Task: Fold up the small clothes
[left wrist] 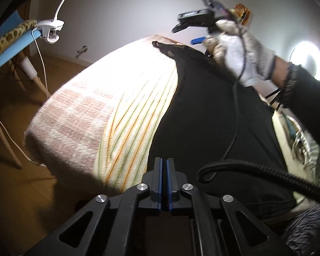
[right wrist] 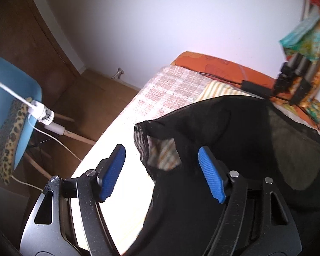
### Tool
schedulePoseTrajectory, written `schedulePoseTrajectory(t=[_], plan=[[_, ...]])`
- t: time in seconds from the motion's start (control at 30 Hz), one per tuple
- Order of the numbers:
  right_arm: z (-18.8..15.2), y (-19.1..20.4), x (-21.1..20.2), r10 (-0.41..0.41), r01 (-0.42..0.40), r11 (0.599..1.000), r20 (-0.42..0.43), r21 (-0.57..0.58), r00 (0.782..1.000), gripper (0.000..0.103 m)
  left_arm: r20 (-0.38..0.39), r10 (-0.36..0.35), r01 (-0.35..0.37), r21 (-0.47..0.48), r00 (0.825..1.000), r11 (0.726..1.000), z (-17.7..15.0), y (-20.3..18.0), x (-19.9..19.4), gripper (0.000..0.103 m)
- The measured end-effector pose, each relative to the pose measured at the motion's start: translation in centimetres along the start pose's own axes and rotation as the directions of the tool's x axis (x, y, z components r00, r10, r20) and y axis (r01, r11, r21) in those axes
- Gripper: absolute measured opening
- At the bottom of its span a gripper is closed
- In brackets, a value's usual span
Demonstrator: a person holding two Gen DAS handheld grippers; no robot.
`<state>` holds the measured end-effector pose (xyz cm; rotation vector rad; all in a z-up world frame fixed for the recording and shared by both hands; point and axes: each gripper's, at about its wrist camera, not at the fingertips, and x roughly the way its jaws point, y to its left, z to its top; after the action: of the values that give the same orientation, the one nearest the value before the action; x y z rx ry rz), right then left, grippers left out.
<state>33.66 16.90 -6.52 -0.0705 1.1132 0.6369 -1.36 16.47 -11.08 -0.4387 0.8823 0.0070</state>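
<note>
A black garment [left wrist: 213,111] lies spread on the striped cloth of the bed [left wrist: 121,98]. My left gripper [left wrist: 164,162] is shut, its blue-edged fingers pressed together just above the garment's near left edge; I cannot tell if cloth is pinched. The gloved right hand holds the right gripper [left wrist: 181,24] raised over the garment's far end. In the right wrist view the right gripper [right wrist: 162,164] is open and empty, its blue pads [right wrist: 113,172] either side of the black garment's [right wrist: 234,132] lace-trimmed sheer edge, just above it.
A blue chair [left wrist: 12,49] with a leopard-print cushion [right wrist: 8,138] and a clipped white lamp [left wrist: 51,29] stands left of the bed. A black coiled cable [left wrist: 256,170] crosses the near right. An orange sheet [right wrist: 213,64] and a black tripod [right wrist: 292,81] lie at the bed's far end.
</note>
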Motion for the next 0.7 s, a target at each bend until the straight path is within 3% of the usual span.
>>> schedulePoseTrajectory(t=[0.23,0.4,0.47,0.57,0.6,0.63,0.7], plan=[[1.2,1.7,4.9,-0.019,0.017,0.998,-0.042,-0.052,0.999,0.074,-0.012,-0.031,0.031,-0.032,0.999,0.999,0.2,0.3,0.3,0.000],[1.4,2.6,7.6,-0.153,0.144,0.978,-0.047,-0.150,0.987,0.074,-0.009,-0.046,0.045,-0.057,0.999,0.997,0.5,0.6,0.4,0.000],[1.5,2.3,8.2,-0.158,0.148,0.975,-0.053,-0.165,0.986,0.072,-0.009,-0.047,0.047,-0.049,0.999,0.998,0.5,0.5,0.4,0.000],[1.8,1.8,8.6,-0.168,0.159,0.972,-0.039,-0.174,0.985,0.059,-0.008,-0.046,0.045,-0.046,0.999,0.998,0.5,0.4,0.5,0.000],[2.0,1.7,8.5,-0.161,0.152,0.973,-0.038,-0.174,0.986,0.048,-0.006,-0.049,0.049,-0.052,0.999,0.997,0.6,0.4,0.4,0.000],[2.2,1.4,8.4,-0.151,0.143,0.975,-0.037,-0.169,0.988,0.044,-0.004,-0.050,0.050,-0.055,0.999,0.997,0.6,0.5,0.4,0.000],[2.7,0.8,8.1,-0.130,0.124,0.981,-0.034,-0.151,0.991,0.020,-0.002,-0.050,0.050,-0.062,0.999,0.997,0.6,0.8,0.4,0.000]])
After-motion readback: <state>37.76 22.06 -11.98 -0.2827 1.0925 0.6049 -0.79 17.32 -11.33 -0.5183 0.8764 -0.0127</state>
